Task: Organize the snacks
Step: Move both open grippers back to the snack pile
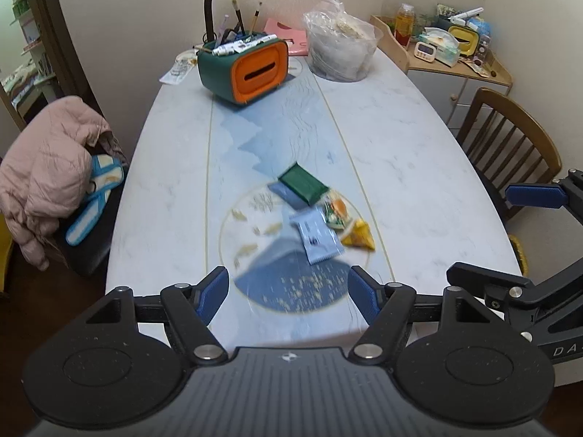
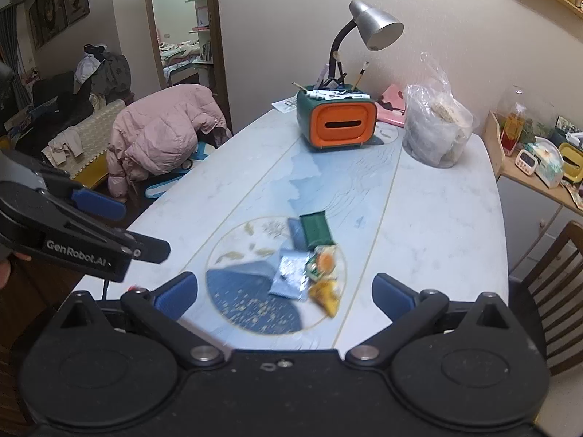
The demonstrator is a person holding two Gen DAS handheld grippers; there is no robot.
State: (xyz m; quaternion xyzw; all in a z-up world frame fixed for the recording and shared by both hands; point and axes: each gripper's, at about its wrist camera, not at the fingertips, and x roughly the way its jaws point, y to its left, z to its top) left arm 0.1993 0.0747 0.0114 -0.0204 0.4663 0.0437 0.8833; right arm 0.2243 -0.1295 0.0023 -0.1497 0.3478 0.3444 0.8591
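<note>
Several snack packets lie in a loose pile on the table: a dark green packet (image 1: 303, 183) (image 2: 315, 229), a pale blue packet (image 1: 316, 236) (image 2: 290, 276), an orange-and-green packet (image 1: 337, 211) (image 2: 322, 263) and a yellow packet (image 1: 359, 238) (image 2: 327, 293). My left gripper (image 1: 288, 293) is open and empty, just short of the pile. My right gripper (image 2: 284, 295) is open and empty, also near the table's front edge, with the pile between and ahead of its fingers. Each gripper shows in the other's view, the right (image 1: 524, 196) and the left (image 2: 98, 204).
A green-and-orange tissue box with pens (image 1: 243, 65) (image 2: 337, 122) and a desk lamp (image 2: 371, 29) stand at the far end, beside a clear plastic bag (image 1: 340, 49) (image 2: 435, 127). A chair with a pink jacket (image 1: 47, 167) is left; a wooden chair (image 1: 510, 134) is right.
</note>
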